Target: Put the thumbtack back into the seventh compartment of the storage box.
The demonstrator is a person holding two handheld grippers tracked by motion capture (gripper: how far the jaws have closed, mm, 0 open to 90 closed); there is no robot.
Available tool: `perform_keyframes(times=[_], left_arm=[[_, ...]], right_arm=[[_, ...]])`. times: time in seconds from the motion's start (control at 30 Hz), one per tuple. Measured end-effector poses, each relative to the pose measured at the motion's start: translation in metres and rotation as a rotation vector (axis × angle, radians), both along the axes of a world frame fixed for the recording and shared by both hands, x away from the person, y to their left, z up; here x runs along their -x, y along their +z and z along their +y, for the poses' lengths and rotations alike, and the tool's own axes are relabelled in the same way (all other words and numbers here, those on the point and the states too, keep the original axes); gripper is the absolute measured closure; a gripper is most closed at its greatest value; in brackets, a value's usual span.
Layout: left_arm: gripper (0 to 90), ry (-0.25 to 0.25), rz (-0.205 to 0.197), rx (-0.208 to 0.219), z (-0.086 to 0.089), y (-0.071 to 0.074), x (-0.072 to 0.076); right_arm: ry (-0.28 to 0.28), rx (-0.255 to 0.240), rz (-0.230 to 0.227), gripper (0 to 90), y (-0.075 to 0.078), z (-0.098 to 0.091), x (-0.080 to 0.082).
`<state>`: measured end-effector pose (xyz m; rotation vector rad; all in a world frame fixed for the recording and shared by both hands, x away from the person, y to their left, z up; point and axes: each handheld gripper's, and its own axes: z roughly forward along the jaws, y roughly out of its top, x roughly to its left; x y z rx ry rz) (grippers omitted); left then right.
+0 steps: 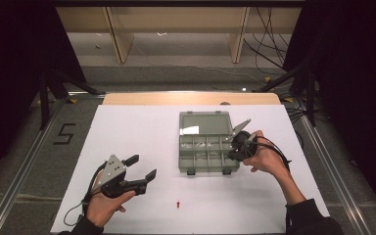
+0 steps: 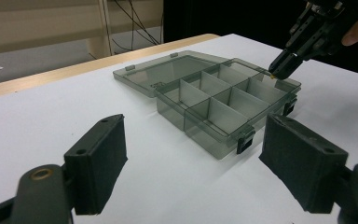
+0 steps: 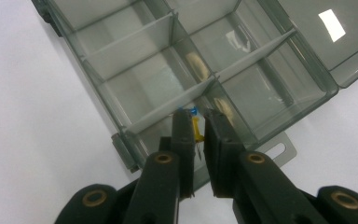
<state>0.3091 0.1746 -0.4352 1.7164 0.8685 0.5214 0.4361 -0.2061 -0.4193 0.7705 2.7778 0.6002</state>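
While the left hand rests near the front left: the right hand works at the box's right edge.
Surface: a white sheet [image 1: 142, 142] covers the table, with a strip of bare wood [image 1: 191, 98] along its far edge.
Box: a grey see-through compartment box [image 1: 206, 149] sits right of centre on the sheet, lid [image 1: 204, 123] folded flat toward the far side, two dark latches on its near wall.
Right gripper: the right gripper [image 3: 198, 128] tilts down over the box's right-hand compartments, jaws nearly together and clamped on pushpins [image 3: 195, 127]; a yellow one sits between the pads, needle pointing back toward the hand, with a bit of blue at the tips.
Same gripper from the left: its tip [image 2: 279, 70] hangs just above the box's far right rim.
Left gripper: the left gripper [image 1: 141, 171] lies low over the sheet, near left, jaws wide apart with nothing between them, pointing toward the box.
Red pin: a small red pushpin [image 1: 178, 202] lies alone on the sheet, near the front edge, between the two hands.
Room: grey floor with a dark "5" [image 1: 64, 133] marked left of the table, metal rails on both sides, black curtains left and right, pale wooden shelf legs [image 1: 119, 36] and loose cables [image 1: 269, 34] at the far side.
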Motion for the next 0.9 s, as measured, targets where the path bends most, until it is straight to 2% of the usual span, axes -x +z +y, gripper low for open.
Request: perform_keyframes(times=[0.03,0.13,0.17,0.23,0.4,0.5,0.67,0.9], left_arm=[[21.3,-0.009,-0.009,0.005,0.000,0.000,0.000],[21.3,-0.002,-0.003,0.003,0.000,0.000,0.000],[21.3,0.005,0.006,0.024,-0.001,-0.001,0.001],[21.2,-0.006,-0.006,-0.003,0.001,0.001,0.000],[21.2,-0.006,-0.007,0.005,-0.001,0.000,0.000],[21.3,-0.007,-0.007,0.005,0.000,0.000,0.000],[21.3,-0.002,-0.001,0.007,0.000,0.001,0.001],[21.3,-0.003,-0.011,-0.001,0.001,0.002,0.001]], right_arm=[[-0.002,0.003,0.000,82.8,0.000,0.000,0.000],[-0.003,0.006,0.004,82.5,-0.003,0.001,-0.001],[-0.005,0.006,0.004,82.3,-0.003,0.001,-0.001],[-0.010,0.003,0.006,80.2,-0.004,0.001,-0.002],[-0.030,-0.024,-0.009,63.2,0.002,0.003,0.000],[-0.034,-0.043,-0.041,54.8,0.012,0.008,0.005],[0.002,-0.112,-0.083,46.7,0.027,0.028,0.019],[0.058,-0.168,-0.081,39.8,0.037,0.056,0.043]])
